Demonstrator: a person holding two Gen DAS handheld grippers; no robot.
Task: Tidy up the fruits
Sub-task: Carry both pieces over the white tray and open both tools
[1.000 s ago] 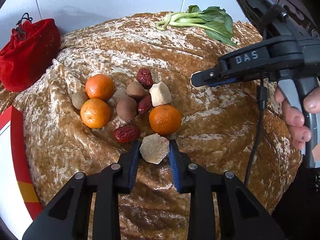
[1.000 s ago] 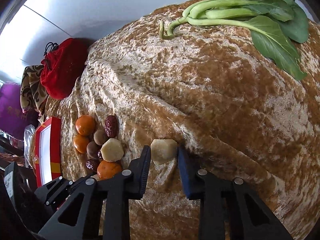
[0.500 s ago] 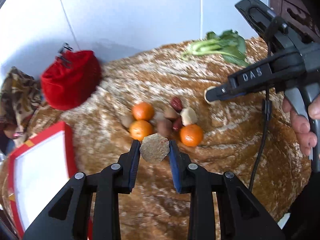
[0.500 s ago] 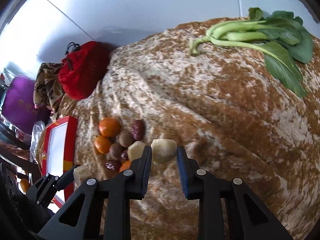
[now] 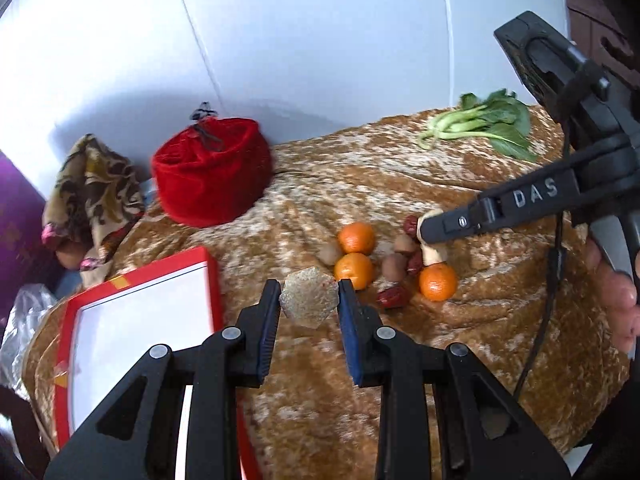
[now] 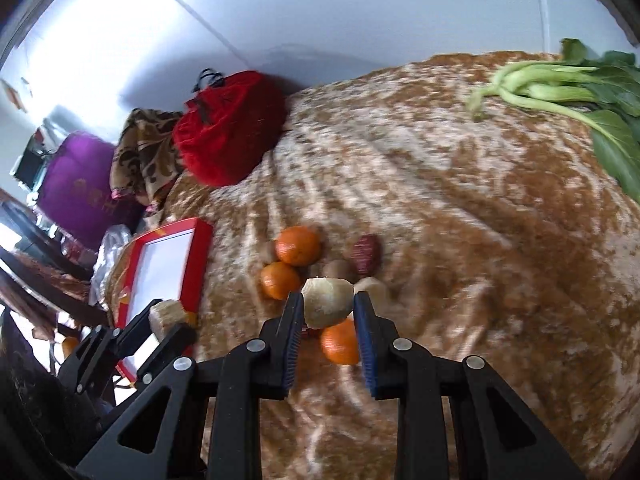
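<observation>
My left gripper (image 5: 309, 300) is shut on a tan, flat-sided chunk (image 5: 309, 305), held above the brown velvet cloth (image 5: 400, 400). My right gripper (image 6: 328, 304) is shut on a paler chunk (image 6: 326, 300) and hangs over the fruit pile. That pile holds three oranges (image 5: 355, 237) (image 5: 353, 270) (image 5: 437, 282), red dates (image 5: 393, 297), brown round fruits (image 5: 393, 267) and another pale chunk (image 6: 374, 288). A red-rimmed tray (image 5: 210, 280) with a white inside lies left of the pile. In the left wrist view the right gripper (image 5: 430, 232) reaches in from the right above the pile.
A red velvet pouch (image 5: 212, 172) and a patterned cloth (image 5: 92, 188) sit at the back left by the white wall. Green leafy stalks (image 5: 480, 124) lie at the back right. A purple bag (image 6: 76, 184) stands off the table's left. A person's hand (image 5: 616, 292) grips the right handle.
Both grippers have risen with their chunks, so the table looks farther off. The right gripper has swung left over the fruit pile. The red-rimmed tray has come into the left wrist view.
</observation>
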